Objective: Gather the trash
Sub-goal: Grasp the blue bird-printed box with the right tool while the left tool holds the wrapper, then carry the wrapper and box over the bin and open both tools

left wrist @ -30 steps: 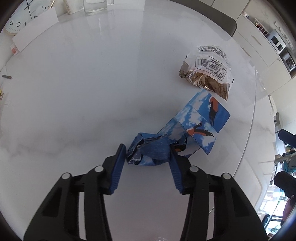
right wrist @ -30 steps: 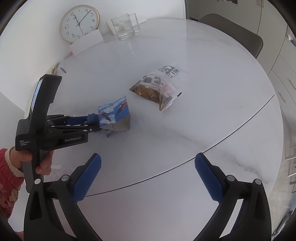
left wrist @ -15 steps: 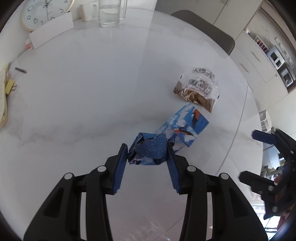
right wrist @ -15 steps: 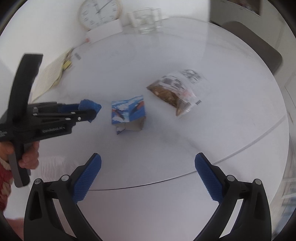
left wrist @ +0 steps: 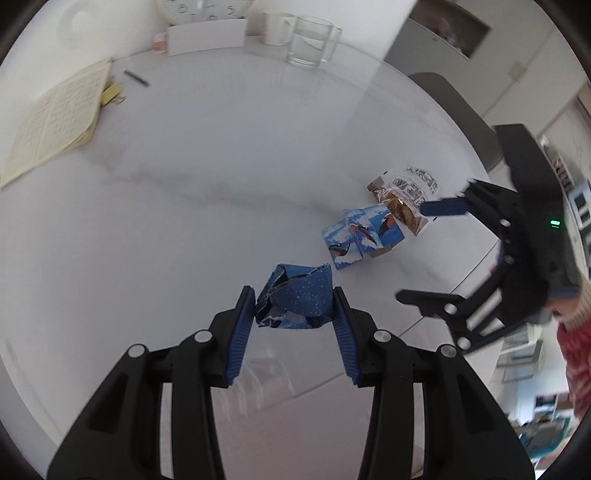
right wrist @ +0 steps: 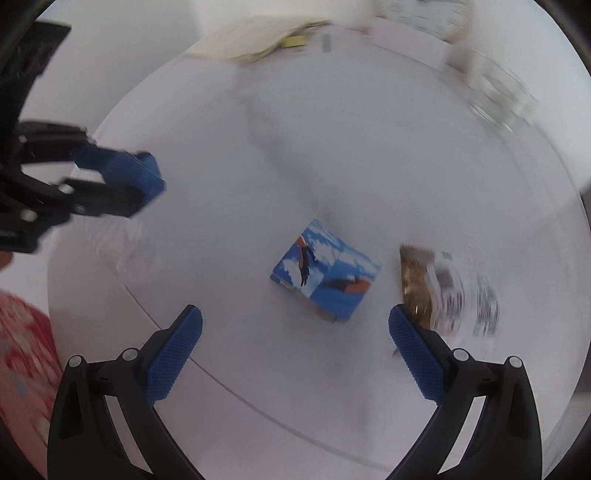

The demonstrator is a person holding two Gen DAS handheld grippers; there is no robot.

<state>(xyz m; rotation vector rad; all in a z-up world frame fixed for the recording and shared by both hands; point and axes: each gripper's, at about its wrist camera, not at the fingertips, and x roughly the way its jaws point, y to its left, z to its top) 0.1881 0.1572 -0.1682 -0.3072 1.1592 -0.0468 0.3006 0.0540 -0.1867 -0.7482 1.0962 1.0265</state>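
My left gripper (left wrist: 294,308) is shut on a crumpled blue paper (left wrist: 295,301) and holds it lifted above the white round table (left wrist: 207,177). It also shows at the left of the right wrist view (right wrist: 122,181). A blue carton with bird pictures (right wrist: 325,273) lies on the table; it shows in the left wrist view too (left wrist: 364,236). A clear snack wrapper with brown contents (right wrist: 443,291) lies just right of it, also in the left wrist view (left wrist: 402,195). My right gripper (right wrist: 295,343) is open and empty, hovering above the carton.
A notebook (left wrist: 55,118), a pen (left wrist: 136,78), a glass mug (left wrist: 310,40), a white cup (left wrist: 275,27), a card (left wrist: 207,37) and a clock (left wrist: 203,9) stand at the table's far side. A dark chair (left wrist: 450,107) is beyond the right rim.
My left gripper closed on the crumpled blue paper, lifted it off the carton and drew back left. My right gripper moved in over the carton and wrapper.
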